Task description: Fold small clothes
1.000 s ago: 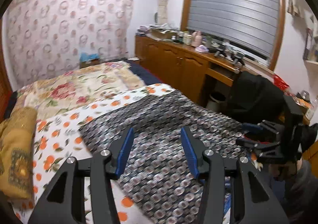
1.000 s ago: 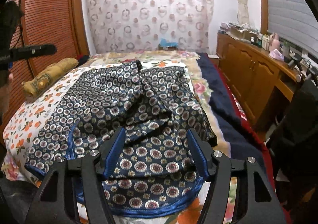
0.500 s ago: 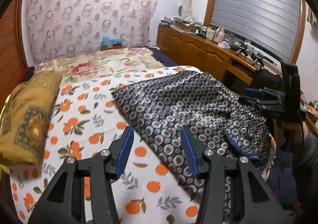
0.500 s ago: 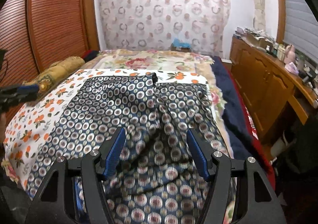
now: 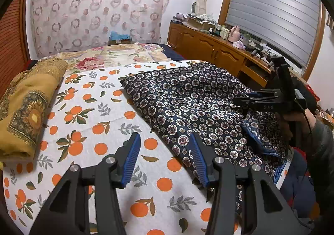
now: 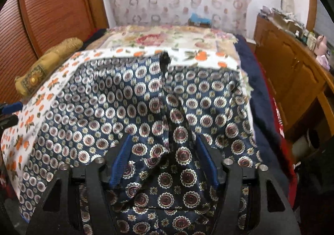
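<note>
garment (image 5: 187, 105) spread on bed, 2 o'clock of left gripper (image 5: 165, 157) | left gripper swung off cloth, jaws apart, empty | right gripper (image 6: 165, 164) advanced, jaws apart straddling raised fold | grasp imminent

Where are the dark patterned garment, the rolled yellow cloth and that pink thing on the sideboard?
dark patterned garment (image 5: 187, 97), left wrist view, flat middle of the fabric.
rolled yellow cloth (image 5: 31, 105), left wrist view, its patterned top side.
pink thing (image 5: 234, 33), left wrist view, its body; too small to identify.
</note>
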`<control>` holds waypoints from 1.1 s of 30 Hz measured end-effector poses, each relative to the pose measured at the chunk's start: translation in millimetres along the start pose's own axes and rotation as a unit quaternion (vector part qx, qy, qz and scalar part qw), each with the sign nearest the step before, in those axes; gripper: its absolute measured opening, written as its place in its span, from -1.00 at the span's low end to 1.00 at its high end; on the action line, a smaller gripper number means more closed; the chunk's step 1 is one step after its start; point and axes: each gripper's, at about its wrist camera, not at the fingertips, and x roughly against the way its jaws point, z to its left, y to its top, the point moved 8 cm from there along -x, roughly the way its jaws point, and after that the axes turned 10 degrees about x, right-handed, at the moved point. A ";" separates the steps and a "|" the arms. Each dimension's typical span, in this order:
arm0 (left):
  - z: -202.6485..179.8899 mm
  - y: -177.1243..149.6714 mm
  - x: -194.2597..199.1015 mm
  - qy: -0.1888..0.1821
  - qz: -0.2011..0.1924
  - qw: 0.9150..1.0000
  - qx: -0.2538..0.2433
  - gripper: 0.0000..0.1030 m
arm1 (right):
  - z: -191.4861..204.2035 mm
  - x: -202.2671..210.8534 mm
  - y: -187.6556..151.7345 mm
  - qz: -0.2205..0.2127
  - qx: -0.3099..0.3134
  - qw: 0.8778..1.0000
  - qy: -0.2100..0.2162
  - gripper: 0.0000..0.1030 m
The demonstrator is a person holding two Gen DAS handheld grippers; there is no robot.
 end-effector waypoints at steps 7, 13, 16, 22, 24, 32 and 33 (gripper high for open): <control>-4.7 -3.4 -1.5 -0.005 0.002 1.000 -0.003 -0.07 | 14.6 29.0 -0.2 -0.044 0.022 0.999 0.011 -0.96; -11.3 -3.1 2.7 -0.012 -0.002 1.000 -0.007 -0.07 | 5.6 88.3 4.9 -0.097 0.017 0.995 -0.029 -0.98; -14.5 -2.6 4.3 -0.015 -0.004 1.000 -0.008 -0.07 | -6.8 95.4 -3.6 -0.084 0.012 0.995 -0.055 -0.98; -17.9 -2.3 2.0 -0.015 -0.003 1.000 -0.010 -0.07 | -29.7 70.9 -32.1 -0.017 0.004 0.997 -0.081 -0.70; -18.2 -3.1 0.0 -0.014 -0.001 1.000 -0.011 -0.07 | -36.0 71.1 -29.8 -0.017 0.000 0.996 -0.089 -0.55; -20.9 -8.5 -4.8 -0.013 0.005 1.000 -0.011 -0.07 | -53.2 63.3 17.7 -0.053 -0.028 0.997 -0.057 -0.17; -21.3 -9.1 -5.4 -0.013 0.006 1.000 -0.012 -0.07 | -54.9 57.3 23.3 -0.050 -0.030 0.997 -0.054 -0.17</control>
